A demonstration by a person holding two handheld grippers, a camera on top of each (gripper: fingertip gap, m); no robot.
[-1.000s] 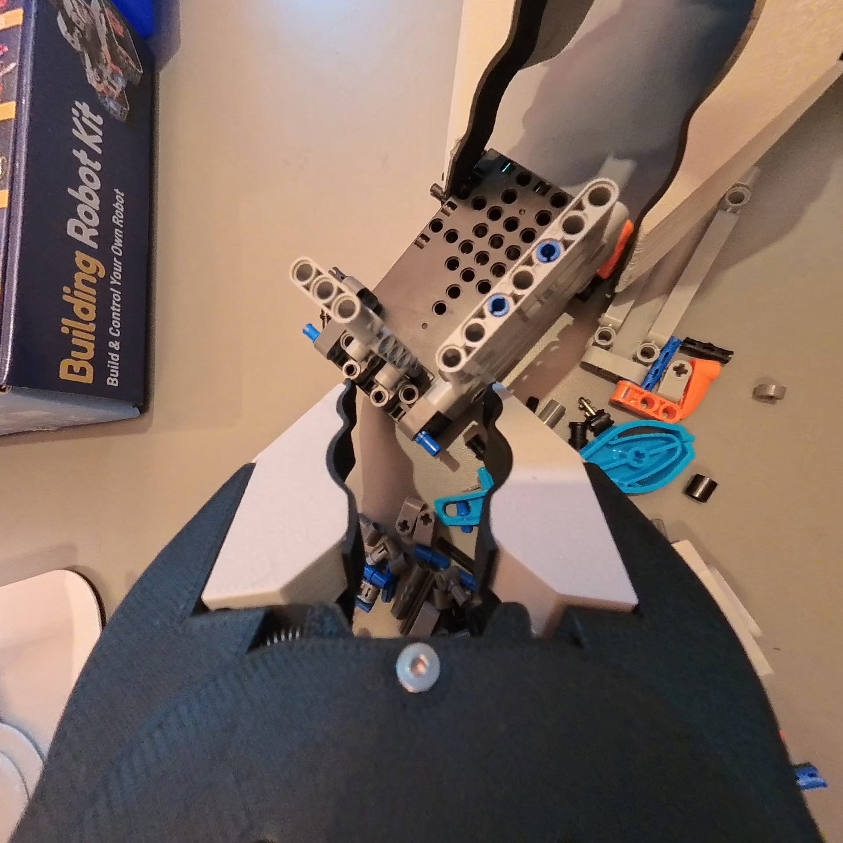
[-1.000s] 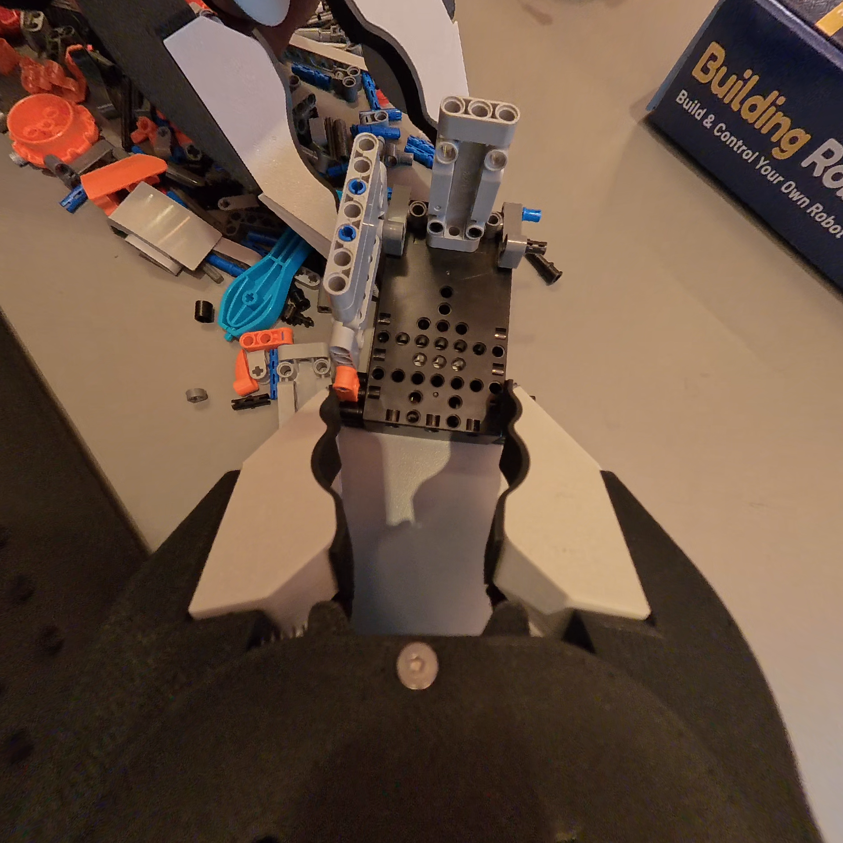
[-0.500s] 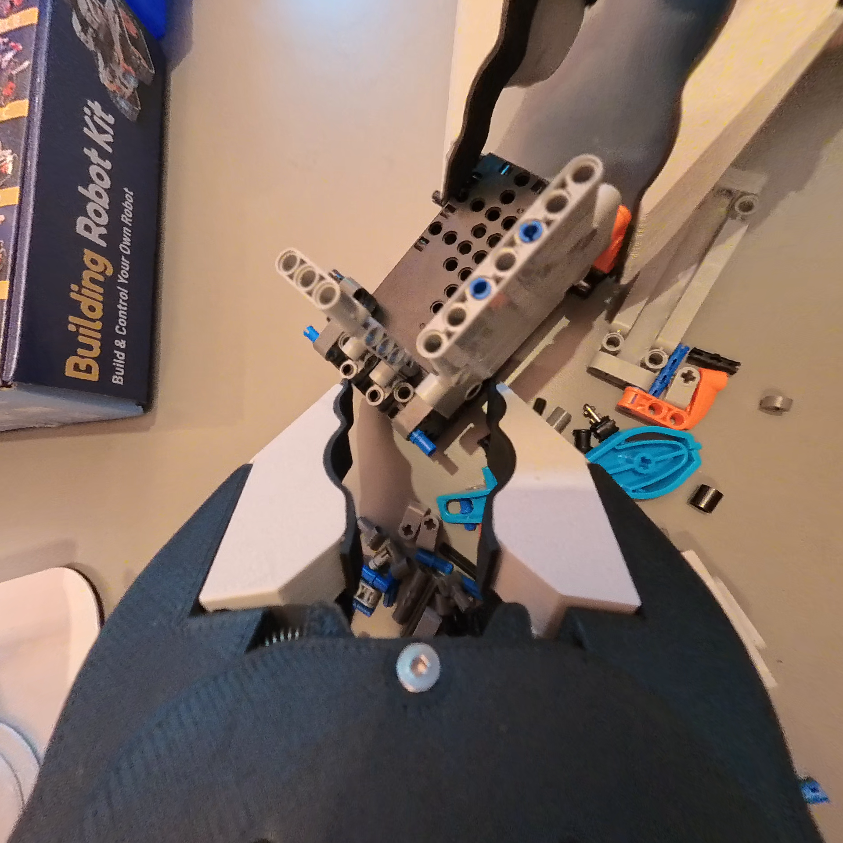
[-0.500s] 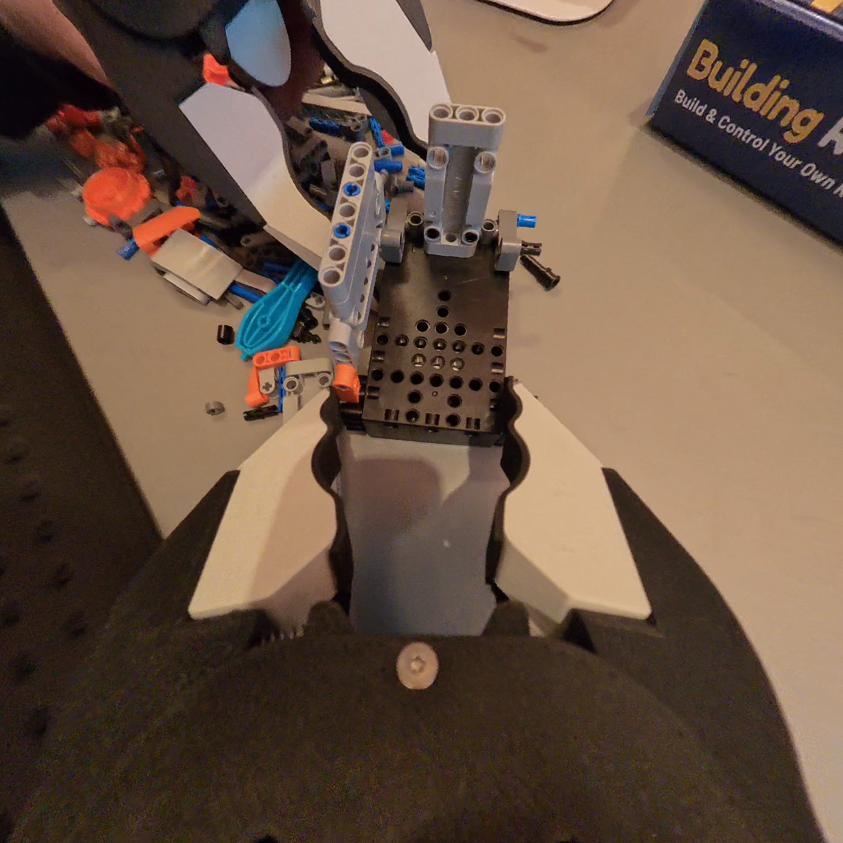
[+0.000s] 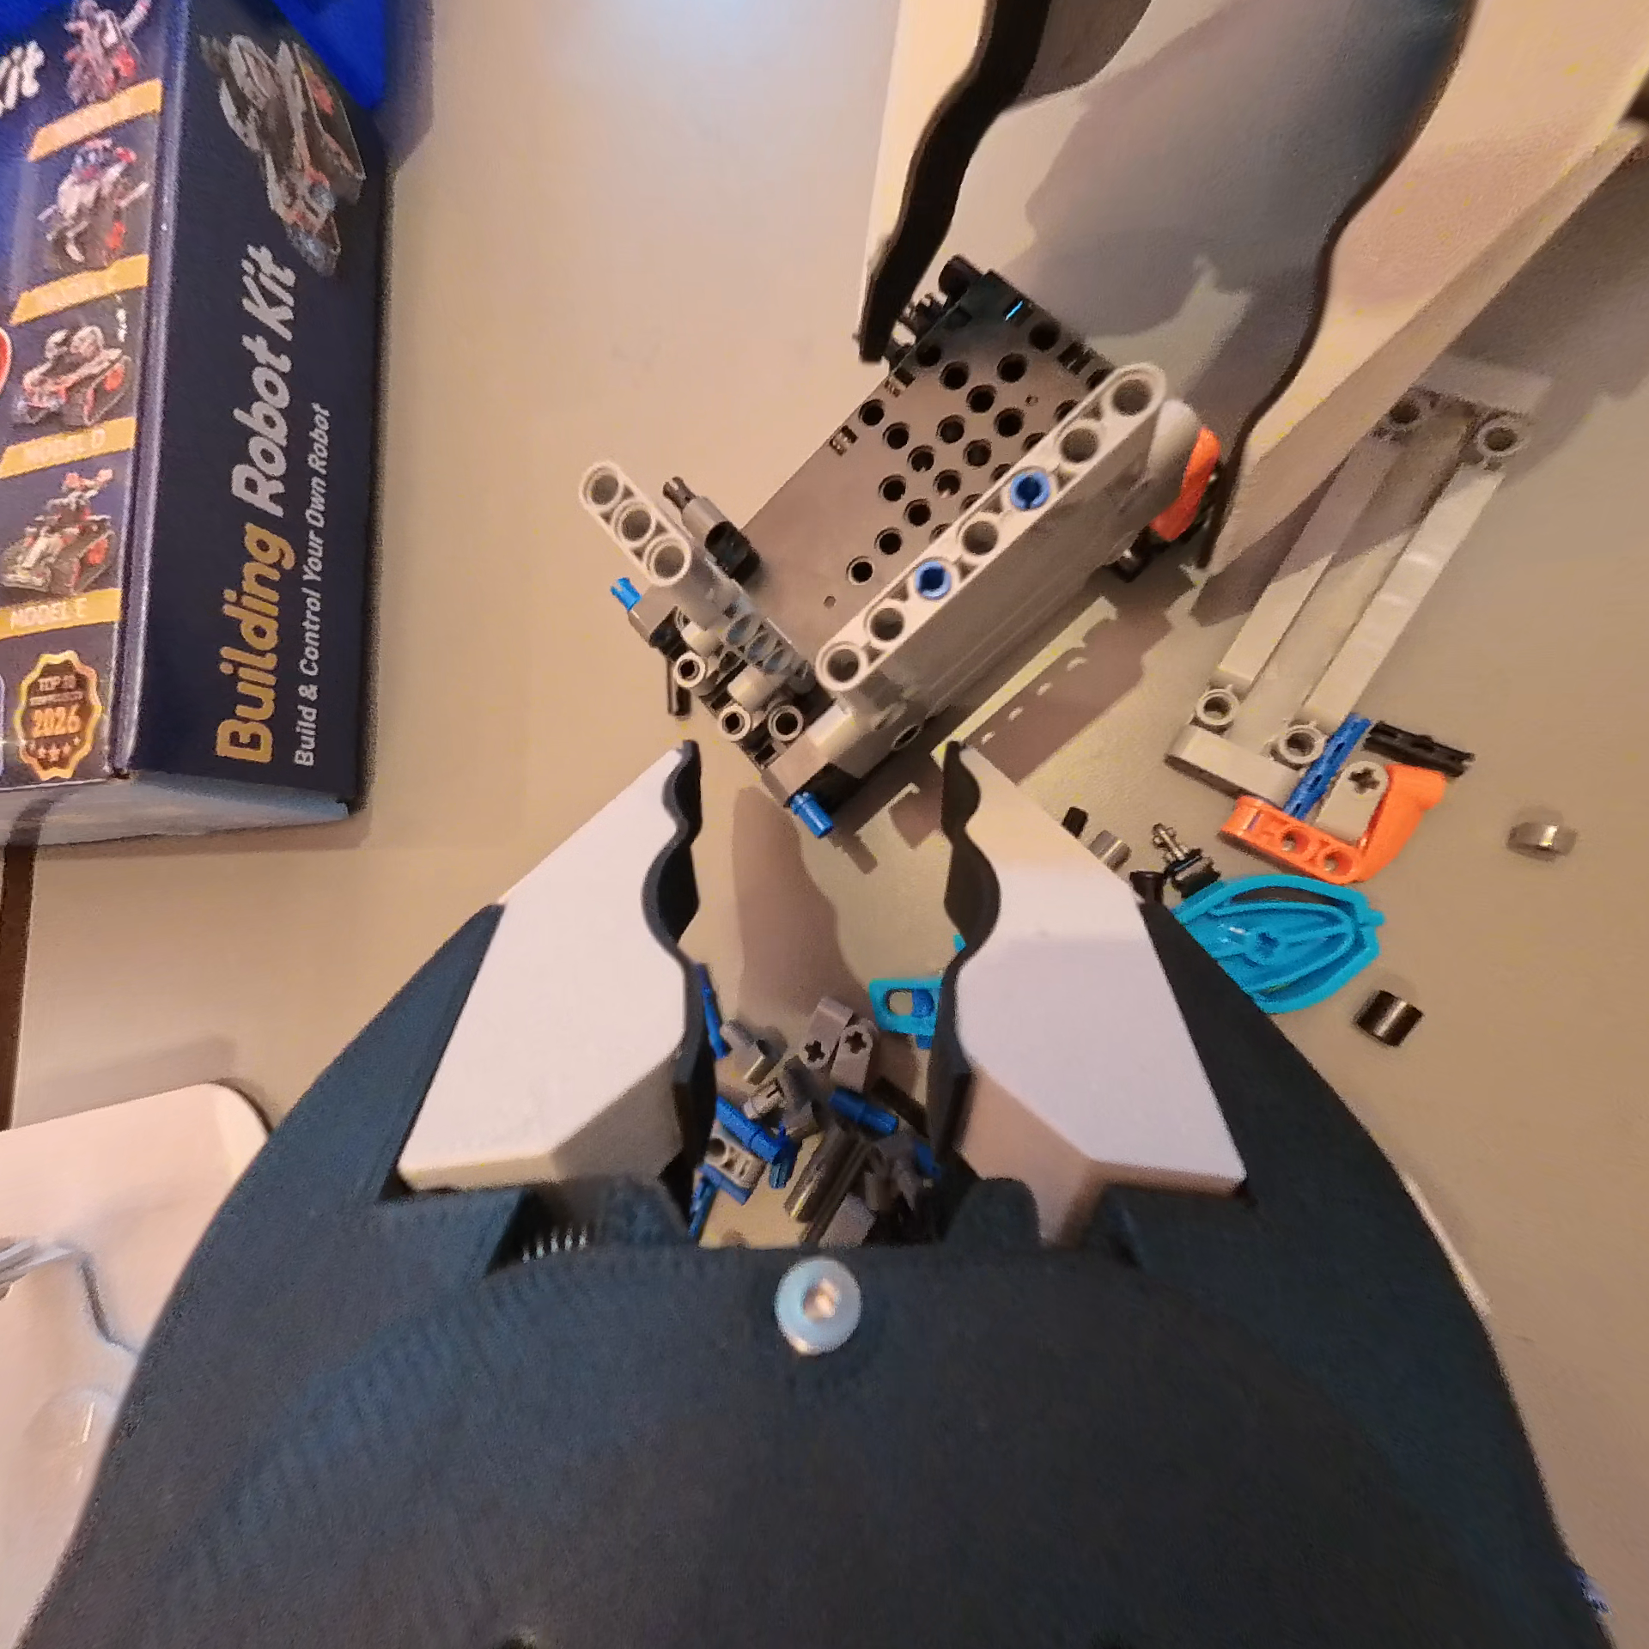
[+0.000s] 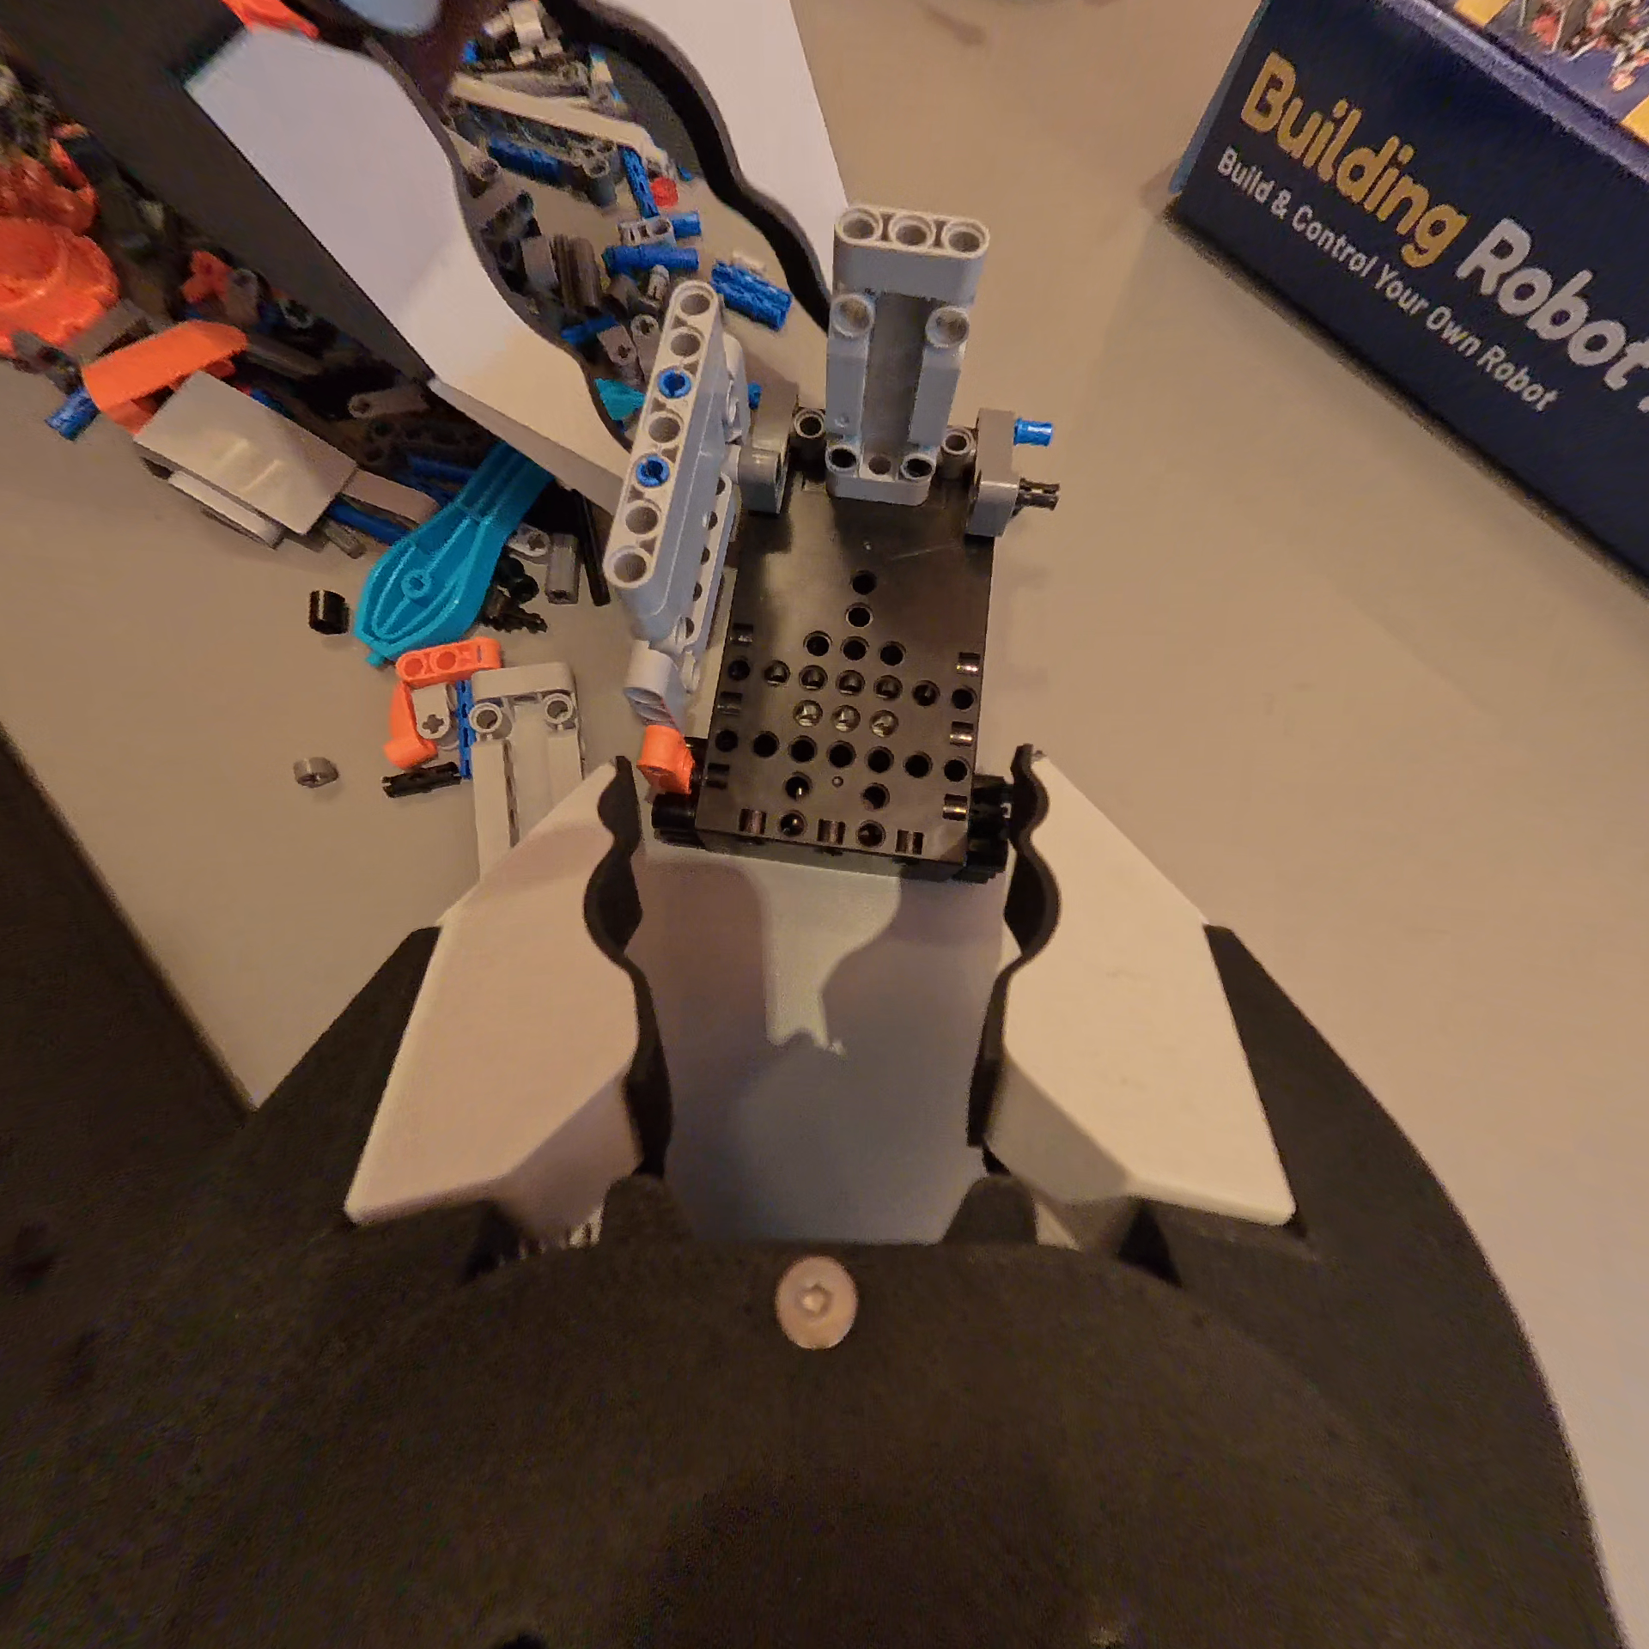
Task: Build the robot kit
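A brick assembly stands on the tan table: a black perforated block (image 6: 848, 696) with a light grey beam holding two blue pins (image 6: 669, 464) on its left side and an upright grey frame (image 6: 901, 357) at its far end. My right gripper (image 6: 821, 785) is shut on the near end of the block. In the left wrist view the block (image 5: 937, 500) lies just beyond my left gripper (image 5: 821, 767), which is open and empty, its tips close to the blue pin end without touching. The left gripper (image 6: 723, 384) also shows at the top left of the right wrist view.
A dark blue kit box (image 5: 250, 446) stands to one side, also in the right wrist view (image 6: 1428, 223). Loose parts (image 6: 268, 401) are piled beside the assembly, with a turquoise blade piece (image 5: 1276, 946) and an orange angle piece (image 5: 1321, 821). A white tray (image 5: 107, 1187) sits near the left gripper. The grippers' ends are close to 7 centimetres from one another. The orange angle piece (image 5: 1321, 821) sits 5 centimetres or so from the ends of my right fingers. It turns up in the right wrist view (image 6: 441, 683) as well.
The assembly tilted in the right gripper's hold, then came back. It now sits slightly farther from the left gripper's tips. Both grippers keep the same opening.
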